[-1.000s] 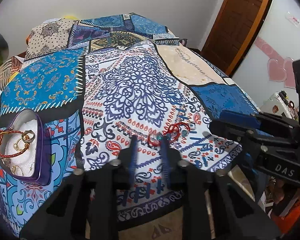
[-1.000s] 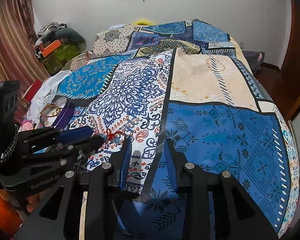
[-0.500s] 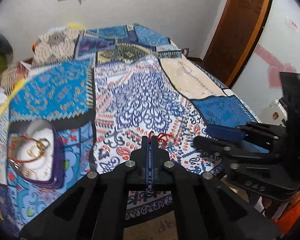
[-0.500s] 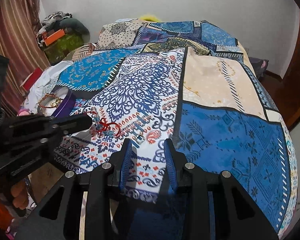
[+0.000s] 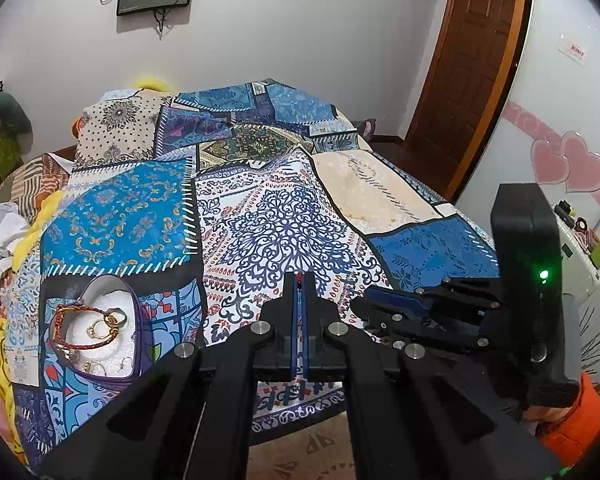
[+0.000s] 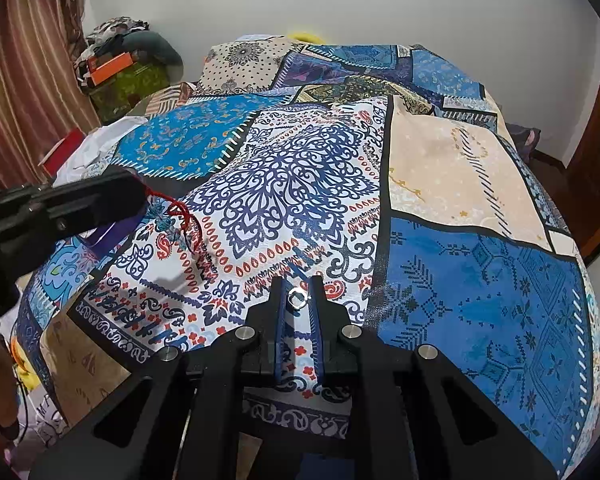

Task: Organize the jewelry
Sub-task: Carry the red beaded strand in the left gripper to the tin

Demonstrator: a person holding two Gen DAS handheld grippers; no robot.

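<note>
Jewelry dish (image 5: pixel 138 322), heart-shaped, holds bangles and rings on the bed (image 5: pixel 116 220). Left gripper (image 5: pixel 299 280) jaws pinch a red thread bracelet (image 6: pixel 184 216). Right gripper (image 6: pixel 299 292) jaws, just closing, clamp a silver ring (image 6: pixel 297 298)

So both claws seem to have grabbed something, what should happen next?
Probably carry the red thread bracelet, pinched in the left gripper, over the purple heart-shaped box and drop it there. The right gripper holds a small silver ring; it should follow.

surface: bed, patchwork bedspread (image 5: pixel 300 216) | on it: purple heart-shaped box (image 5: pixel 138 320) at left edge
</note>
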